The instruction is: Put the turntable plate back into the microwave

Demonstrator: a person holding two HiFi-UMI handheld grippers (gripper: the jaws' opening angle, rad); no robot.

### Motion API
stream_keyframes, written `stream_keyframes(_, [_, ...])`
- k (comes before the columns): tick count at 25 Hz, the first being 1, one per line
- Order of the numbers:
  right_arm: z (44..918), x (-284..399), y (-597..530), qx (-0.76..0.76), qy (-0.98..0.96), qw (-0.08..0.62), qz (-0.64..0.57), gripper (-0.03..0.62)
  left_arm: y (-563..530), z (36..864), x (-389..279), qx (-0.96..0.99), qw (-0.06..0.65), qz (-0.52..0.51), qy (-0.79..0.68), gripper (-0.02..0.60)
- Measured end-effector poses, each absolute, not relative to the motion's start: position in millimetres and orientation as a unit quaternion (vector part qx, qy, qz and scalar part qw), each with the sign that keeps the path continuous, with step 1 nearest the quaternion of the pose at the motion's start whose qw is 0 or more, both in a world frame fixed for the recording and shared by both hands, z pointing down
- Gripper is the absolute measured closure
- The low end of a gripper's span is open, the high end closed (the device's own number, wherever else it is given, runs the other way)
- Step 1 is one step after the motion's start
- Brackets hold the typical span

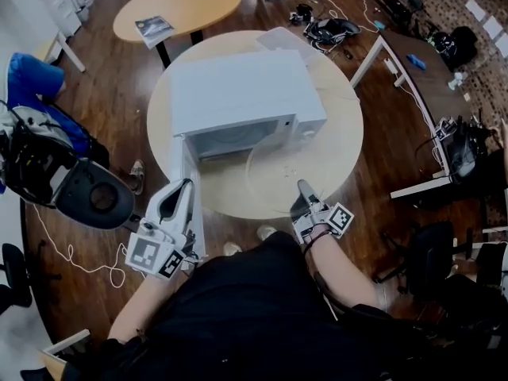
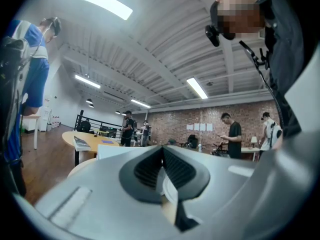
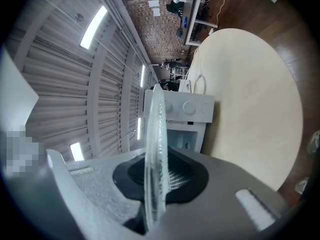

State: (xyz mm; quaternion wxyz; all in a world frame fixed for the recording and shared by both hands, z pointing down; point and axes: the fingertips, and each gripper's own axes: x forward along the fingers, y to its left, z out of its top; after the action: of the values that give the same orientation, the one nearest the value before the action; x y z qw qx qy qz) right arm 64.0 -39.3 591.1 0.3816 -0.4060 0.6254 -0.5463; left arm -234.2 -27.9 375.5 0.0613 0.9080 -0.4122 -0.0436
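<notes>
The white microwave [image 1: 238, 94] stands on a round pale table [image 1: 341, 141], and its door [image 1: 189, 161] is swung open toward me at the left. My right gripper [image 1: 304, 193] is shut on the near rim of the clear glass turntable plate [image 1: 274, 169]. The plate hangs level over the table just in front of the open cavity. In the right gripper view the plate [image 3: 155, 134] runs edge-on between the pads, with the microwave [image 3: 185, 114] straight ahead. My left gripper [image 1: 179, 193] sits at the door's outer edge. Its jaws [image 2: 162, 171] are closed on a thin white edge [image 2: 170, 190], seemingly the door.
A second round table [image 1: 178, 6] with a magazine stands behind. A person in blue [image 1: 32, 78] and a black round chair [image 1: 95, 197] are at the left. Desks [image 1: 413, 62], bags and cables crowd the right and far floor.
</notes>
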Motion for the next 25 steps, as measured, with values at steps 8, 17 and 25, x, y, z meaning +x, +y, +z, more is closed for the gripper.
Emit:
stream_keyframes(8, [589.2, 55.2, -34.1, -0.393, 0.644, 0.364, -0.546, 0.569, -25.3, 368.1, -230.7, 0.908, 0.064, -0.04, -0.412, 0.581])
stream_keyframes(17, [595.5, 18.1, -45.5, -0.362, 0.655, 0.324, -0.579, 0.569, -32.9, 373.4, -250.3, 0.891, 0.076, -0.049, -0.445, 0.582])
stream_keyframes(25, [593.0, -14.1, -60.7, -0.325, 0.675, 0.297, -0.592, 0.569, -33.6, 373.3, -260.3, 0.88, 0.079, -0.047, -0.467, 0.581])
